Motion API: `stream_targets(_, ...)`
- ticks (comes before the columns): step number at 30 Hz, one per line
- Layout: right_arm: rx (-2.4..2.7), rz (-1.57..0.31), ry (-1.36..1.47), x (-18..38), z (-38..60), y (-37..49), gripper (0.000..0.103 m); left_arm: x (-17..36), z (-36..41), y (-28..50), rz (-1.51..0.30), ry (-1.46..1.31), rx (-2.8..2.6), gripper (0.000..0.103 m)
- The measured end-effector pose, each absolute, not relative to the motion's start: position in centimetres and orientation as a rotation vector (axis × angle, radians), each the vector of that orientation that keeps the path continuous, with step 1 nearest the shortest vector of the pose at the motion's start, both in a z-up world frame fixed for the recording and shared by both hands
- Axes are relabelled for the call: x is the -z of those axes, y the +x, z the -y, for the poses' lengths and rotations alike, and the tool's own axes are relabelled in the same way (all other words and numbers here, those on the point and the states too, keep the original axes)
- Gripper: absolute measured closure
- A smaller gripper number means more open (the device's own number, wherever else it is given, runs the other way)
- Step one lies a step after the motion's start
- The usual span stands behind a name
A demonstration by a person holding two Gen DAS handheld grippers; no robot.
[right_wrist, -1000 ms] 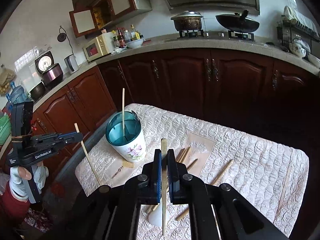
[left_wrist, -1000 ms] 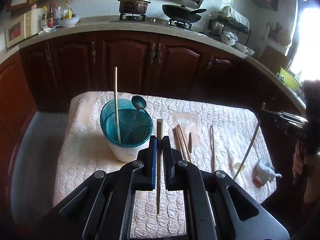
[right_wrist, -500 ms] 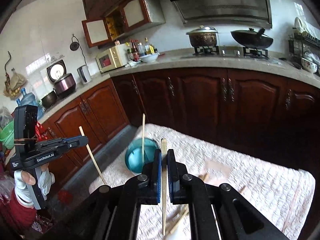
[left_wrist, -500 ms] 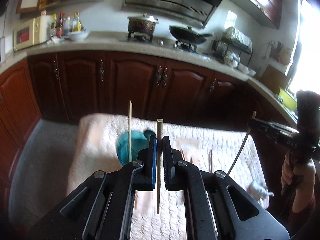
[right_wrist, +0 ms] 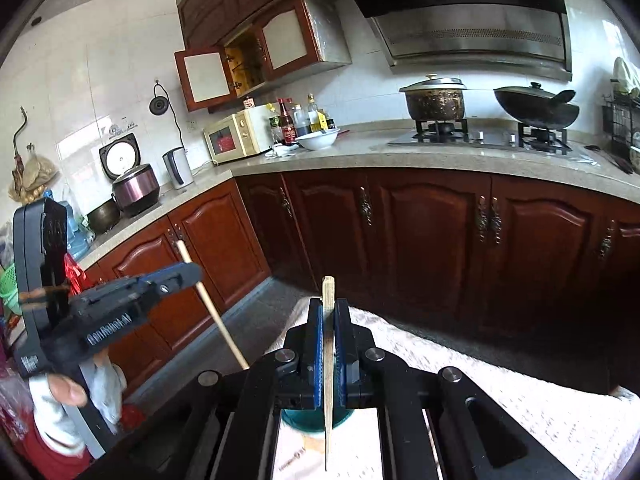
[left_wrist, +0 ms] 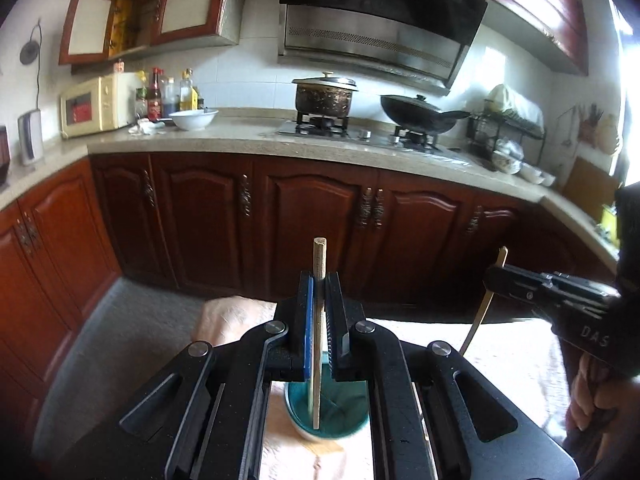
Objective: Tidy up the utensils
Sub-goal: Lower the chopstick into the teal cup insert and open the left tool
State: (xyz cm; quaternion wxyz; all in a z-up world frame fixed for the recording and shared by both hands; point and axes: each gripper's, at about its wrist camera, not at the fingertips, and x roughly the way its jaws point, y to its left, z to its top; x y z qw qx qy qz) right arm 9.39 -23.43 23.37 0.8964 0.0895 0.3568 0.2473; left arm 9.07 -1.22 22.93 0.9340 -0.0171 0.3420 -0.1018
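Observation:
My left gripper [left_wrist: 319,280] is shut on a wooden chopstick [left_wrist: 318,320] held upright, its lower end over the teal-lined utensil cup [left_wrist: 340,416] seen between my fingers. My right gripper [right_wrist: 328,306] is shut on another wooden chopstick [right_wrist: 328,360], its tip down over the same cup [right_wrist: 304,420]. The left gripper with its chopstick also shows at the left of the right wrist view [right_wrist: 188,272]. The right gripper shows at the right of the left wrist view [left_wrist: 494,280]. Most of the cup is hidden behind the gripper bodies.
The cup stands on a white quilted table cover [right_wrist: 520,392]. Dark wooden cabinets [left_wrist: 320,220] and a stone counter [left_wrist: 240,136] with a pot, a wok, a bowl and a microwave lie beyond.
Both grippers have tilted up and moved over the cup, each still holding its chopstick. The loose chopsticks on the cloth have dropped out of view.

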Motion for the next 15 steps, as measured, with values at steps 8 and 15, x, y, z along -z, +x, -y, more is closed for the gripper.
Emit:
stream_targets(8,-0.476,-0.726,0.205,-21.2,21.0,13.4,0.098,-19.0,1.3,12.1,-0.743,-0.037,0.173,0.099)
stream_targets(15,-0.445,-0.755,0.214,-17.8,20.2,14.9,0.098,-16.1,1.7,12.9,-0.769,-0.017,0.148,0.099)
